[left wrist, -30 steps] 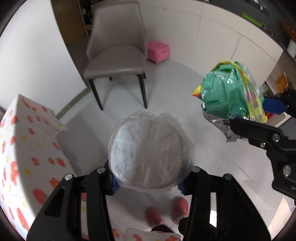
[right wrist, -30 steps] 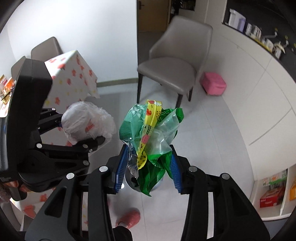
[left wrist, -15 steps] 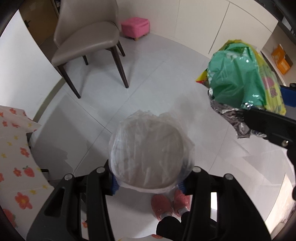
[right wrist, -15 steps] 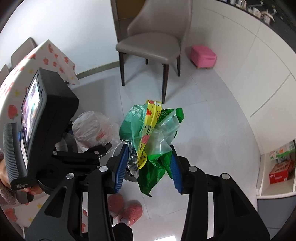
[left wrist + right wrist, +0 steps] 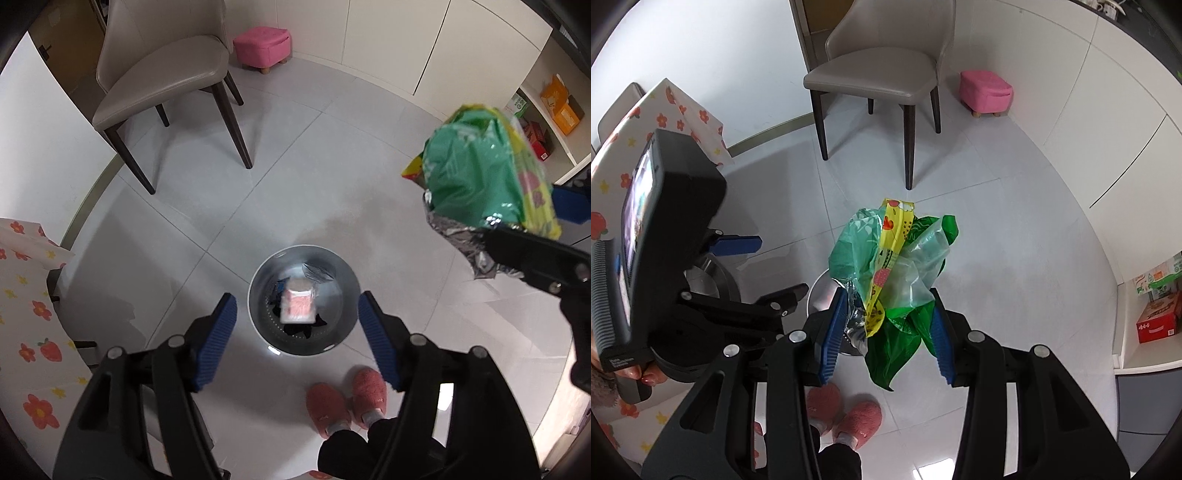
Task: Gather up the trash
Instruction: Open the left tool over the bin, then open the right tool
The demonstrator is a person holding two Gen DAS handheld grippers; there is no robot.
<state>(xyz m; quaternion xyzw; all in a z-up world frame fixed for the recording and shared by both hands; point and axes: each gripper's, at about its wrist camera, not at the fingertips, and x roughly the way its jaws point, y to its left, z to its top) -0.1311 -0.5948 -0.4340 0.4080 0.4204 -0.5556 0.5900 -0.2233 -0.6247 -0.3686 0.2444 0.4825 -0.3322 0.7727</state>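
The left gripper (image 5: 297,325) hangs with its blue-padded jaws spread wide and nothing between them. Directly below the gap, on the grey tiled floor (image 5: 332,155), stands a round metal trash bin (image 5: 258,295). Inside it lies a pale cup-shaped piece of trash wrapped in clear film with a pink-red side (image 5: 299,301), blurred in this view, on top of some dark scraps — what those are I cannot make out. Just behind the bin, nearer the camera, a pair of pink fuzzy slippers (image 5: 345,402) marks the person's feet.

The right gripper (image 5: 888,328) has its jaws clamped on a crumpled bundle of green plastic bags with a yellow printed wrapper and a bit of silver foil (image 5: 897,258); the bundle bulges up past the jaw tips and a green tail droops below them. In the left view the same bundle is up and to the right of the open jaws, well apart from the bin. From the right wrist, the bin's rim peeks out just left of and beneath the closed jaws.

Left of both jaws is a surface draped in a white cloth with red flower and strawberry prints (image 5: 26,332). Farther ahead stands a grey padded chair with dark legs (image 5: 166,77), and beyond it, close to the white cabinets, a small pink footstool (image 5: 263,40).
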